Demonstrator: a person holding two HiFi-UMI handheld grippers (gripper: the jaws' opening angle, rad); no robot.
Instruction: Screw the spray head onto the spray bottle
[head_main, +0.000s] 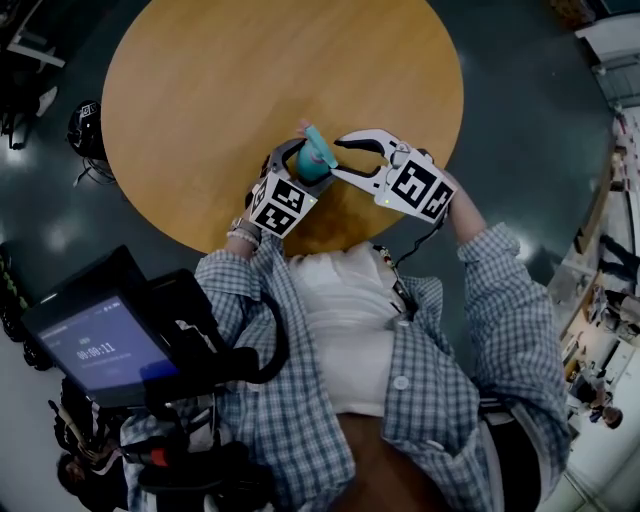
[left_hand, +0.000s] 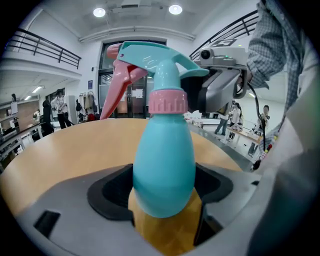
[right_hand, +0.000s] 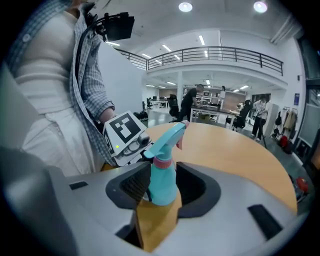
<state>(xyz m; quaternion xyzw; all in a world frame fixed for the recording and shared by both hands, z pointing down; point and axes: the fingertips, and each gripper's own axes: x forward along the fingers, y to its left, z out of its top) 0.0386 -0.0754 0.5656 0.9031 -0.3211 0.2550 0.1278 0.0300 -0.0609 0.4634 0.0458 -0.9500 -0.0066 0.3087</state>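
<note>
The left tool (head_main: 300, 165) is clamped on the bottle (left_hand: 164, 170): in the left gripper view its two dark pads press the lower sides of the teal body, and the bottle stands upright between them. It is held at the near edge of the round wooden desk (head_main: 250, 90), just in front of the person. Whether its base touches the desk cannot be told.

The spray head (left_hand: 155, 65) sits on the bottle's neck. Its pink collar (left_hand: 167, 101) is down around the neck and its pink trigger (left_hand: 117, 87) hangs to the left in the left gripper view. How tightly the collar is turned on does not show.

The right tool (head_main: 340, 157) is spread open. In the head view its two tips are just beside the spray head, on the bottle's right. In the right gripper view the bottle shows in the gap between the jaws, with the pads clear of it.
</note>
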